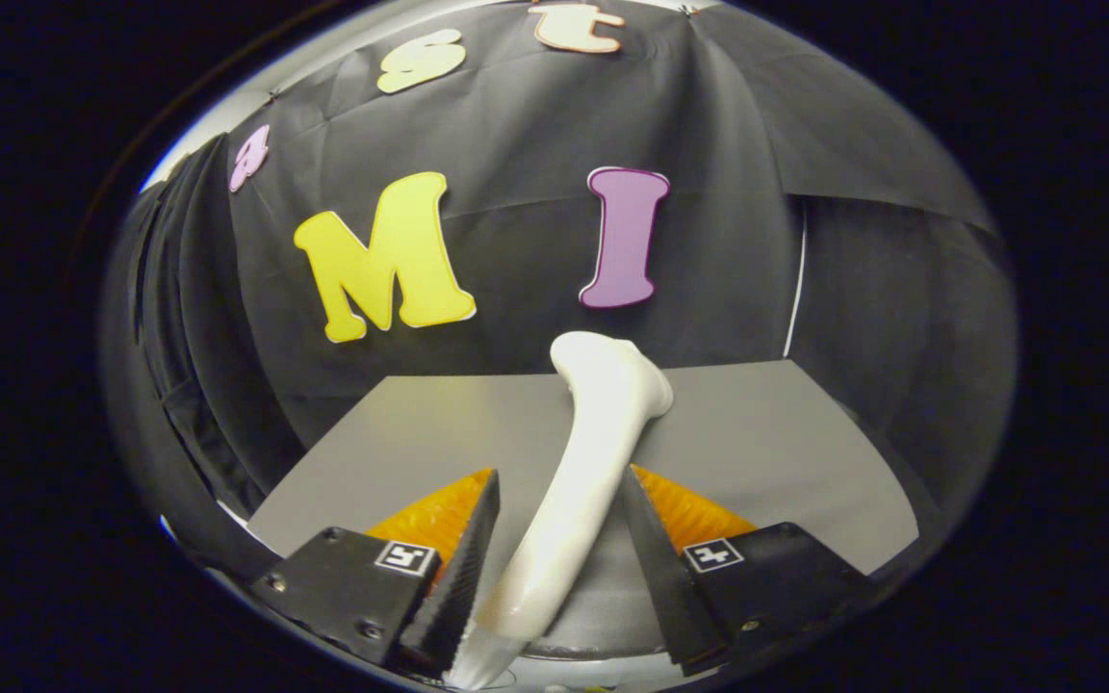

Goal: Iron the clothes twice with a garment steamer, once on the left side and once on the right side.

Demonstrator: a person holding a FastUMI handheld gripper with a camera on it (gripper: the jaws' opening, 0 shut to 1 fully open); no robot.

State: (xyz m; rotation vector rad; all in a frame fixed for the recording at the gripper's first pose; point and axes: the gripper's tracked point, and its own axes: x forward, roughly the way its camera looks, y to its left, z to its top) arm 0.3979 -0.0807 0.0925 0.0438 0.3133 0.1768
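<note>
Two gripper fingers (554, 539) rise from the bottom of the frame with the white handle of the garment steamer (585, 481) running up between them. Whether both fingers actually press on that handle I cannot tell: the left finger seems to touch it low down, while a narrow gap shows beside the right one higher up. From the lower centre, the steamer leans up and a little to the right, and its flared head ends at mid-frame. Beyond it spreads a grey table top (786, 452), and black cloth (728, 241) closes off the upper half of the frame.
</note>
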